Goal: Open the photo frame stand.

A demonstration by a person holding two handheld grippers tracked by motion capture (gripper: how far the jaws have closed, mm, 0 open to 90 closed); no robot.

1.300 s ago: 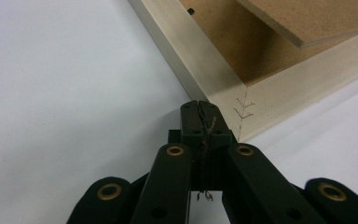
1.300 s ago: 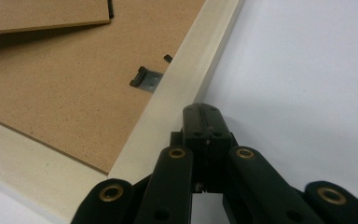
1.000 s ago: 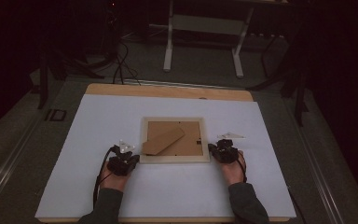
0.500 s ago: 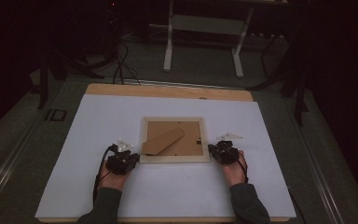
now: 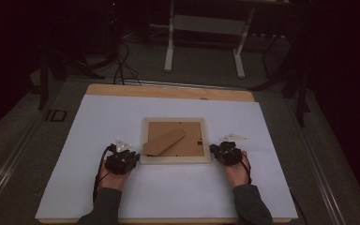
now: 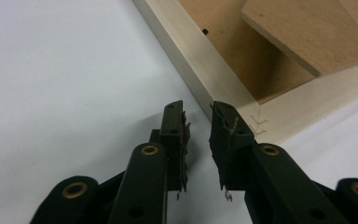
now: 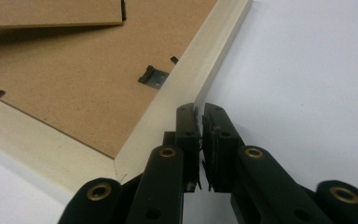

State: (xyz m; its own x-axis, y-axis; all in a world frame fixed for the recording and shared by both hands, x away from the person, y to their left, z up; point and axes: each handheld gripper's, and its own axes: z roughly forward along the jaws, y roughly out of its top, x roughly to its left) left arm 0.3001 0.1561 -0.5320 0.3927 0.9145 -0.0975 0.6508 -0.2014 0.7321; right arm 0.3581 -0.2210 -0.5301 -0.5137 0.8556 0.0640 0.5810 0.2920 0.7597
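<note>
High view shows a pale wooden picture frame (image 5: 175, 159) lying face down in the middle of a big white sheet (image 5: 75, 140) that covers the table. Its brown board back (image 5: 187, 143) faces up, and a brown stand flap (image 5: 164, 141) lies slanted across it. It probably lies this way so the back can be worked on. Going from left to right, first comes the left gripper (image 5: 122, 158), a black tool in the person's left hand (image 5: 110, 178). It sits just beside the frame's near left corner. In the left gripper view, the left gripper (image 6: 197, 123) has its jaws a little apart, and they have just been opening. Nothing is between them, just white sheet, and one tip is right by the frame's corner (image 6: 256, 119). Next is the frame itself, flat and square to the table edge. A small metal clip (image 7: 151, 76) sits on its back near the right rail. Last comes the right gripper (image 5: 225, 152) in the right hand (image 5: 238, 171), just beside the frame's near right side. In the right gripper view, the right gripper (image 7: 200, 116) has its jaws almost together with a thin slit between them, and they have just been opening a tiny bit. They hold nothing. Both forearms come in from the bottom, and both hands rest low on the sheet, pointing toward the frame, one on each side.
</note>
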